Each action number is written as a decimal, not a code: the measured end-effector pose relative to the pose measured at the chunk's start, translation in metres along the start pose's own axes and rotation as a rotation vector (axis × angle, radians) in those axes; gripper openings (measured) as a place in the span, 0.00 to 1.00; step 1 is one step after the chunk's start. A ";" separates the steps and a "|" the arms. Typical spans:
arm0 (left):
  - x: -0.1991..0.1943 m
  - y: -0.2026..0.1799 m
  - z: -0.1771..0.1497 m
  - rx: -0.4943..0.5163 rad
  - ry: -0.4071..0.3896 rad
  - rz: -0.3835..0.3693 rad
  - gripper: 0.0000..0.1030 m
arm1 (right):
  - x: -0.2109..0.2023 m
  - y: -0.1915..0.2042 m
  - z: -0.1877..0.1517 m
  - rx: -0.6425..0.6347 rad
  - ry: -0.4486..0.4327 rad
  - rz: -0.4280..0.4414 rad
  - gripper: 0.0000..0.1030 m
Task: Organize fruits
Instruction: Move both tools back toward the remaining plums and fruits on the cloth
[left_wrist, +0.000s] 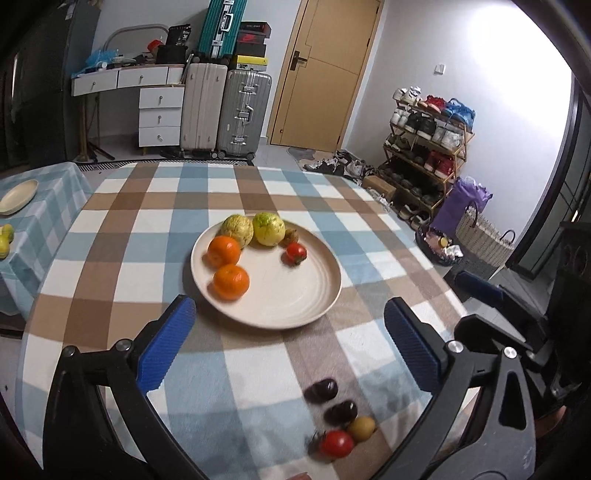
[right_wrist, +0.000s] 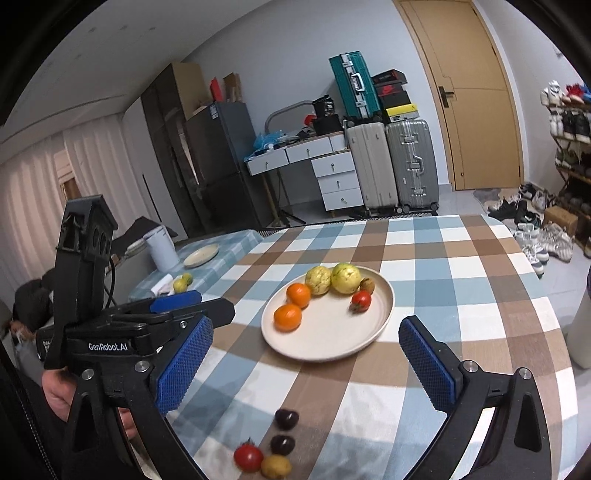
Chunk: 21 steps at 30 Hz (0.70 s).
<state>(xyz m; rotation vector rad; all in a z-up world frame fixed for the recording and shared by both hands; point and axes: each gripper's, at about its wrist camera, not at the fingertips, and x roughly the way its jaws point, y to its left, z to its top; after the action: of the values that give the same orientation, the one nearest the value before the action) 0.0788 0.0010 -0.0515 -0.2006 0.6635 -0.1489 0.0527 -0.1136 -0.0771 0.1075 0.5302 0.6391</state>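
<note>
A cream plate (left_wrist: 295, 295) (right_wrist: 332, 336) sits mid-table holding two oranges (left_wrist: 231, 281) (right_wrist: 288, 316), two yellow-green fruits (left_wrist: 269, 229) (right_wrist: 345, 277), a small brown fruit (left_wrist: 290, 235) and a red tomato (left_wrist: 296, 253) (right_wrist: 361, 300). Nearer me on the cloth lie two dark plums (left_wrist: 320, 390) (right_wrist: 286, 418), a red tomato (left_wrist: 336, 444) (right_wrist: 248, 457) and a small yellow fruit (left_wrist: 361, 428) (right_wrist: 276, 466). My left gripper (left_wrist: 290, 328) is open and empty above the cloth before the plate. My right gripper (right_wrist: 306, 350) is open and empty, to the right of the left one.
The round table has a blue, brown and white checked cloth (left_wrist: 147, 229). A side table at left carries an empty plate (left_wrist: 16, 197) (right_wrist: 201, 255) and yellow-green fruits (left_wrist: 5, 242) (right_wrist: 181, 283). A white container (right_wrist: 160, 249) stands there. Suitcases, drawers and a shoe rack stand beyond.
</note>
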 end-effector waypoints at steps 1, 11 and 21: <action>-0.003 0.000 -0.007 0.003 0.005 0.003 0.99 | -0.002 0.003 -0.004 -0.007 0.002 -0.004 1.00; -0.001 0.010 -0.054 -0.025 0.058 0.006 0.99 | -0.006 0.014 -0.047 -0.023 0.077 0.006 1.00; 0.011 0.027 -0.085 -0.050 0.129 0.025 0.99 | 0.003 0.000 -0.082 0.084 0.160 0.011 1.00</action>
<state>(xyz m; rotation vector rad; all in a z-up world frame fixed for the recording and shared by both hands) 0.0362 0.0134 -0.1292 -0.2321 0.7980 -0.1220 0.0136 -0.1170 -0.1496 0.1393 0.7113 0.6392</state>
